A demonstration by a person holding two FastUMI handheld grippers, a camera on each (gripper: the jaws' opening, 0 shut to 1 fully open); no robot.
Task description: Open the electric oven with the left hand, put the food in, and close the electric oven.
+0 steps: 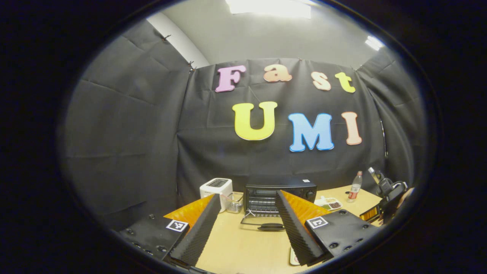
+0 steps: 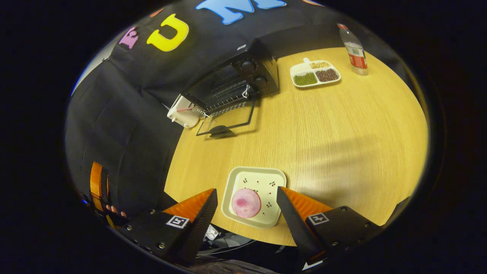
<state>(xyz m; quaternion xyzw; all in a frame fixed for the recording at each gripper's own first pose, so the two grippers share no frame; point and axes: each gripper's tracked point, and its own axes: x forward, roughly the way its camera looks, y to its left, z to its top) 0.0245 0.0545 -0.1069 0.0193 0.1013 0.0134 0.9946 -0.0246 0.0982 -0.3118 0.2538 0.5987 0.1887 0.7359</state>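
Note:
The black electric oven (image 1: 279, 190) stands at the back of the wooden table with its glass door (image 1: 262, 224) folded down flat and its wire rack showing. My left gripper (image 1: 247, 195) is open, a little way in front of the door, holding nothing. In the right gripper view the oven (image 2: 236, 83) and its lowered door (image 2: 228, 120) are far off. A round pink food (image 2: 246, 203) lies on a white square plate (image 2: 266, 179) at the table's near edge. My right gripper (image 2: 246, 191) hovers open above it, a finger on each side.
A white toaster (image 1: 217, 187) and a small wire holder (image 1: 236, 205) sit left of the oven. Right of it are a sectioned dish of beans (image 2: 315, 73) and a plastic bottle (image 2: 354, 49). The left gripper (image 2: 97, 182) shows at the left edge of the right gripper view.

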